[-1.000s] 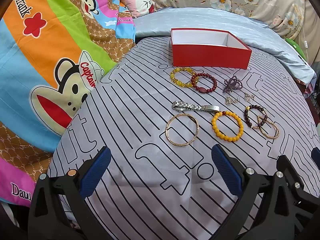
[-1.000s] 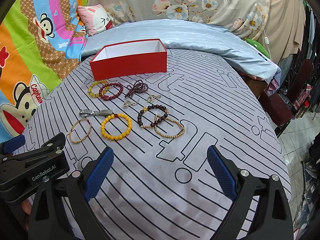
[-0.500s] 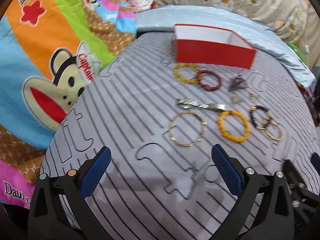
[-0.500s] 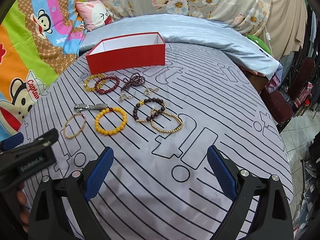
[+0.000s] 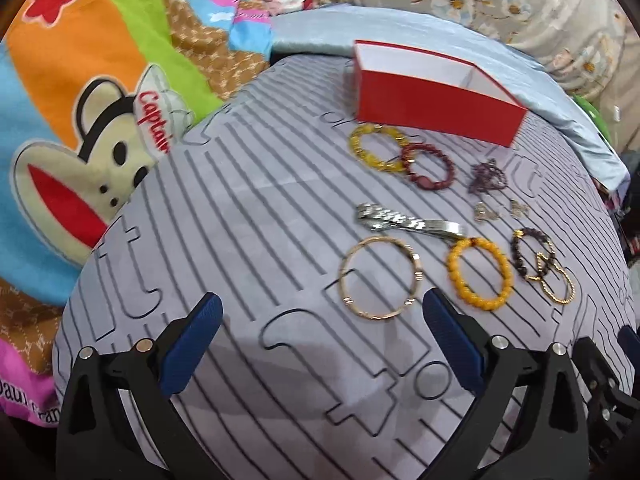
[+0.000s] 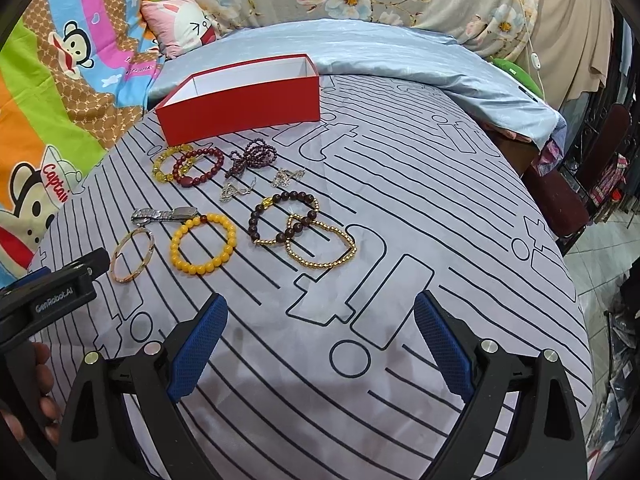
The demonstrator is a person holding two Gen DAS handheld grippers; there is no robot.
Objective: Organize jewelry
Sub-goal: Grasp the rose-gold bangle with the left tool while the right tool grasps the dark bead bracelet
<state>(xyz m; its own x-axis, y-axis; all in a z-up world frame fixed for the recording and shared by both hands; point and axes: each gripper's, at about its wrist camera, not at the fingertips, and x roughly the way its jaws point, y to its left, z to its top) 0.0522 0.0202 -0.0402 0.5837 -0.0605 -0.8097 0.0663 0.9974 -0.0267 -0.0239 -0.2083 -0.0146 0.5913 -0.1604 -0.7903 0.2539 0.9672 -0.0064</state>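
Observation:
Several pieces of jewelry lie on a grey striped bedsheet. An open red box with a white inside stands behind them; it also shows in the right wrist view. A gold bangle lies just ahead of my open, empty left gripper. Beside it are a silver watch, an orange bead bracelet and a dark bead bracelet. My right gripper is open and empty, short of a gold bead bracelet. Yellow and red bracelets lie by the box.
A cartoon monkey blanket lies to the left. A light blue quilt and a pink pillow lie behind the box. The bed edge drops off on the right towards a chair. The left gripper body shows in the right wrist view.
Both grippers have moved forward towards the jewelry, which looks larger and nearer. The left view has tilted, with the bangle now closer to its fingers. Both stay open.

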